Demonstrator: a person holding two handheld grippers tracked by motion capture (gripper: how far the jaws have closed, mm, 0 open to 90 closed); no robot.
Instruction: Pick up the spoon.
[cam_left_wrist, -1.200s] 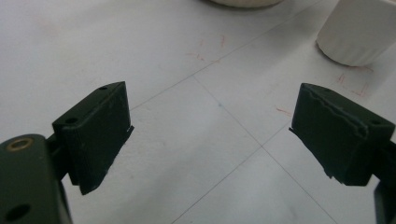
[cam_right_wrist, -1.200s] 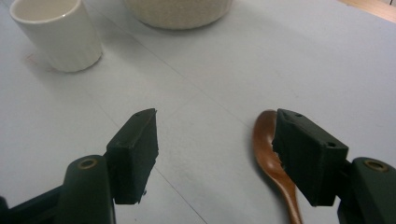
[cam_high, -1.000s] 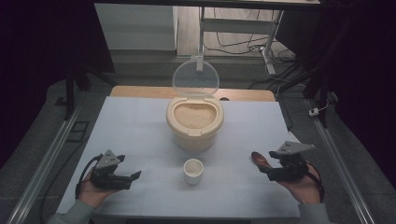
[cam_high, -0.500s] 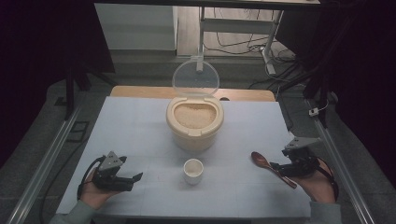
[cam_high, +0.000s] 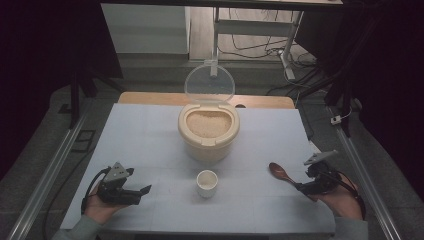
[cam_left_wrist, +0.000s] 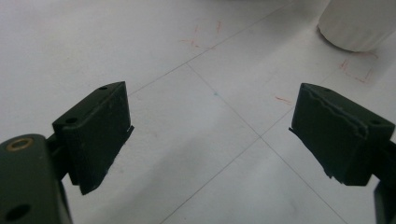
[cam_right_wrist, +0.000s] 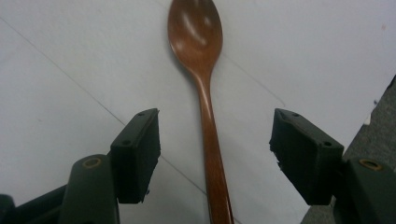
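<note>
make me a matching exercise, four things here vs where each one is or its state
Things:
1. spoon
2. cup
3. rice tub
4. left gripper

States:
A. lid up, full of grains
B. open over bare table
C. lying between the right gripper's open jaws
D. upright in front of the tub

Pairs: 1-C, 2-D, 3-A, 4-B

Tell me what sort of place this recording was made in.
Probably a lab or recording workspace, not a kitchen. A white sheet marked with grid lines covers the table, metal rails flank it, and cables trail across the floor behind the rice container.
</note>
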